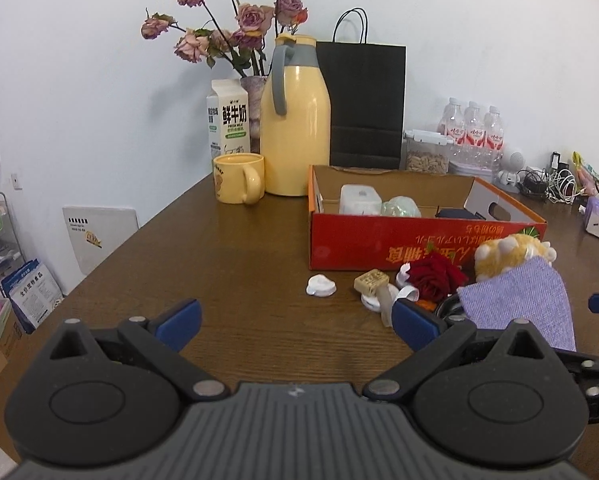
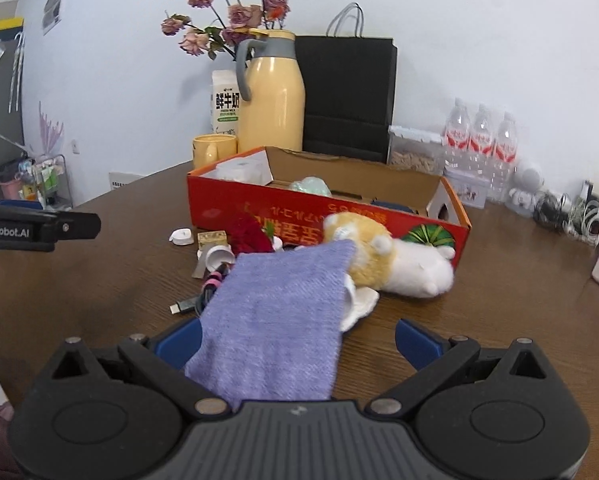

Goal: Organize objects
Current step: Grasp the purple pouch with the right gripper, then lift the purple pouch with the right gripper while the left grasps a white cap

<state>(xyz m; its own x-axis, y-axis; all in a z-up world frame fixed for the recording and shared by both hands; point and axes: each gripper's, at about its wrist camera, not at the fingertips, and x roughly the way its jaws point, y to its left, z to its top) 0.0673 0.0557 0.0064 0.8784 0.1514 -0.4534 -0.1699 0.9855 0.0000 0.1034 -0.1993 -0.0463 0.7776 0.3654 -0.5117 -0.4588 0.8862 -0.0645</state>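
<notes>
Left gripper [image 1: 295, 326]: jaws spread wide, nothing between them, over bare brown table [image 1: 227, 264]. Right gripper [image 2: 297, 340]: jaws likewise spread wide; a purple cloth [image 2: 275, 320] lies across the gap near its left finger, but no pad presses on it. The cloth lies over part of a plush toy [image 2: 383, 260], yellow and white, lying on its side just before the red box [image 2: 339, 216]. At the cloth's 10 o'clock, in the right view, lie a red rose [image 2: 251, 234], a small tan block [image 2: 211, 238], white caps [image 2: 181, 236] and a cable [image 2: 197, 302] with a plug. The box is open and holds a white case [image 1: 359, 200], a pale green item [image 1: 401, 208] and a dark object, too hidden to identify. At the box's 11 o'clock stand a yellow jug [image 1: 295, 120], a mug [image 1: 239, 178], a milk carton [image 1: 229, 116] and dried roses [image 1: 235, 20]; behind it, a black bag [image 1: 363, 100].
</notes>
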